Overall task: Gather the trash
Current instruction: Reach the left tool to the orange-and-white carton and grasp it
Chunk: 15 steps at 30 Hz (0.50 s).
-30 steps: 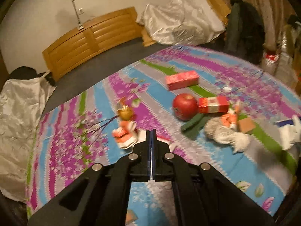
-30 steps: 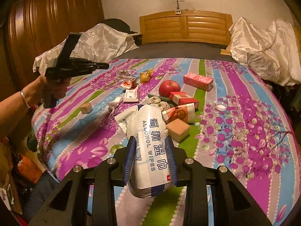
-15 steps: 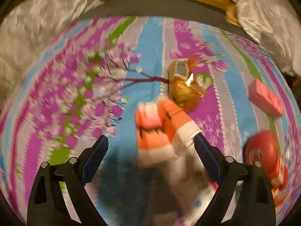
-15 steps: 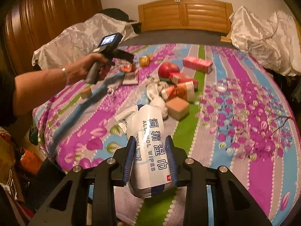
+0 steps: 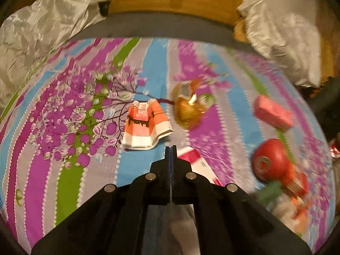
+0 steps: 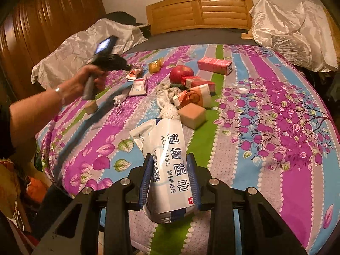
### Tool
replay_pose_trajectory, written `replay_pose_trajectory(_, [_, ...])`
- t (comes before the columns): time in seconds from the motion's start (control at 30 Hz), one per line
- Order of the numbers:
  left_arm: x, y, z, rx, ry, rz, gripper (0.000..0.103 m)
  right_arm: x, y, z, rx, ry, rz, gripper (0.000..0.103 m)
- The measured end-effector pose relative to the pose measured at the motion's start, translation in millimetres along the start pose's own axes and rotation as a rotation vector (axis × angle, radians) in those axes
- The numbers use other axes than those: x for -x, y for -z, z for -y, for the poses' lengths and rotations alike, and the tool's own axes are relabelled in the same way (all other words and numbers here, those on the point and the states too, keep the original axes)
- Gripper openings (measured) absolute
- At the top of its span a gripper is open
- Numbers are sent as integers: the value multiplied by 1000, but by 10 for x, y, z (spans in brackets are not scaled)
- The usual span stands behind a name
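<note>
A: Nearest us, our right claw (image 6: 170,176) grips the wipes pack (image 6: 170,165) above the bed (image 6: 276,170); that is all we hold so far.

B: Our left claw (image 5: 171,150) is pressed together on nothing, just short of the orange wrapper (image 5: 146,125).

A: Beyond lie the gold wrapper (image 5: 188,110), red cartons (image 6: 214,64) and tissues. By our reckoning, most is left.
</note>
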State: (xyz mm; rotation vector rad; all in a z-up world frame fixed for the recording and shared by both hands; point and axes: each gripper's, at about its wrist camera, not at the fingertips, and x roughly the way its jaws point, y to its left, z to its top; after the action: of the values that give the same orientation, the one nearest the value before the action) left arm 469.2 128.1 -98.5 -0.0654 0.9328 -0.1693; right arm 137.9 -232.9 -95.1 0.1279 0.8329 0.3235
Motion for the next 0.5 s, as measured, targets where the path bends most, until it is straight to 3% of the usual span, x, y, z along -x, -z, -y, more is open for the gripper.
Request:
replay_pose_trajectory(0.07, [178, 83, -23, -19, 16, 24, 0, 27, 3, 0, 6, 0, 6, 34])
replay_pose_trajectory(0.17, [166, 37, -184, 7, -86, 41, 0, 9, 36, -1, 6, -8, -10, 34])
replay_pose_trajectory(0.23, [-16, -91, -394, 94, -118, 22, 4, -35, 62, -11, 11, -5, -30, 34])
replay_pose_trajectory(0.27, [-113, -139, -497, 134, -96, 2, 24, -48, 70, -16, 14, -3, -35, 34])
replay_pose_trajectory(0.3, [-230, -182, -587, 168, -75, -17, 53, -67, 73, -17, 13, -2, -41, 34])
replay_pose_trajectory(0.33, [-340, -217, -645, 186, -91, -24, 57, -86, 77, -16, 9, -1, -46, 34])
replay_pose_trajectory(0.37, [-480, -258, -665, 187, -123, -21, 57, -120, 71, -1, -5, -1, -57, 34])
replay_pose_trajectory(0.47, [-929, -334, -675, 190, -125, -79, 57, -214, 59, 67, -34, -3, -86, 34])
replay_pose_trajectory(0.5, [-1072, -329, -666, 170, -164, -98, 58, -250, 57, 87, -36, 0, -97, 34])
